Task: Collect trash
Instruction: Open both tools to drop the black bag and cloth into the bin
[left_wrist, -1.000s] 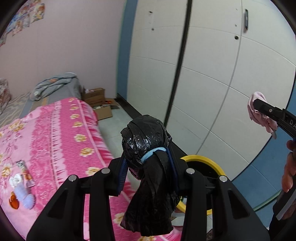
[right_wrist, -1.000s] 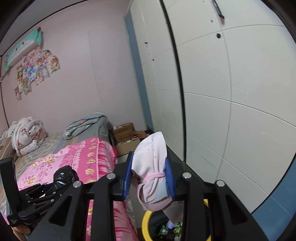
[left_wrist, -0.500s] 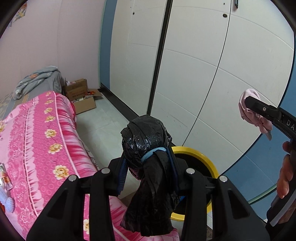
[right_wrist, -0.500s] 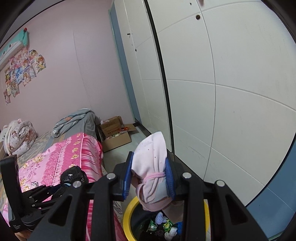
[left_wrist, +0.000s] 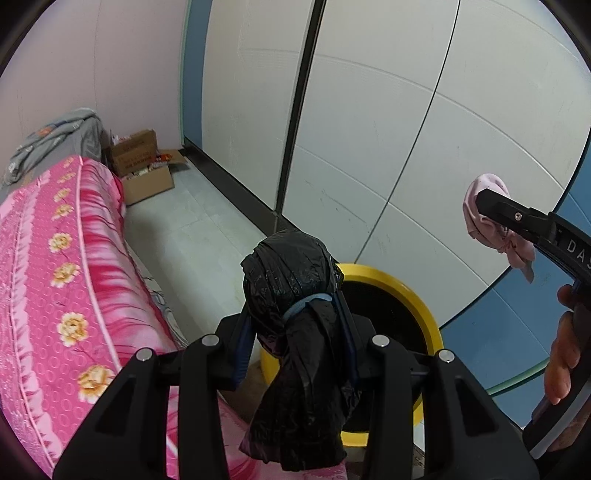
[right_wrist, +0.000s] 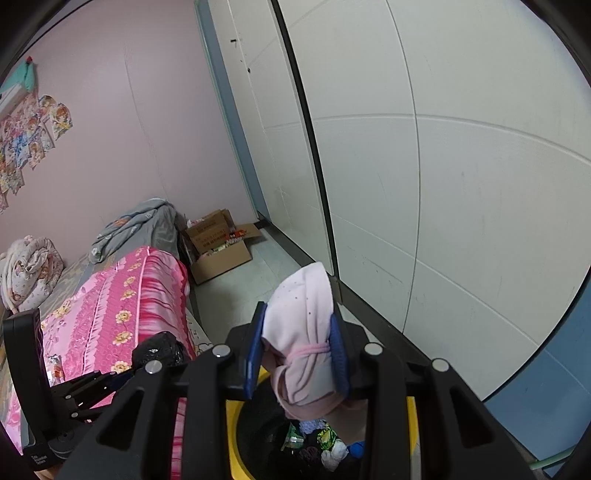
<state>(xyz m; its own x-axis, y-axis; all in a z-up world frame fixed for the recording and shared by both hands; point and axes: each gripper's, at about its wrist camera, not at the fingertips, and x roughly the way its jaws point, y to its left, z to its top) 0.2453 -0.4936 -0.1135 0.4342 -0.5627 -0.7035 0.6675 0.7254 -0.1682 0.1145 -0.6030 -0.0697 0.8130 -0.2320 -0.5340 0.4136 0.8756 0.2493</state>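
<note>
The left gripper (left_wrist: 293, 328) is clamped on a black plastic bag bundle (left_wrist: 291, 280), tied at its neck with a light blue band (left_wrist: 306, 303). The bundle's long axis runs roughly upright between the blue pads: its rounded knot end points up and forward, and its loose tail hangs straight down below the fingers. It is held in the air beside the edge of the bed (left_wrist: 55, 280) with the pink flowered cover, near the yellow-rimmed bin (left_wrist: 417, 295) on the floor.

The right gripper (right_wrist: 297, 350) is closed around a pale pink cloth bundle (right_wrist: 303, 325), cinched by a pink band (right_wrist: 314, 349). This bundle also stands upright, its rounded end pointing up and its gathered folds drooping toward the bin (right_wrist: 232, 443) directly below. Inside the bin lie wrappers and scraps (right_wrist: 325, 443).

In the left wrist view the right gripper (left_wrist: 491, 210) shows at the right edge, with the pink bundle (left_wrist: 484, 210) held higher than the bin's rim. Open cardboard boxes (right_wrist: 218, 243) sit on the floor at the foot of the bed, beside the white wardrobe doors (right_wrist: 443, 184).
</note>
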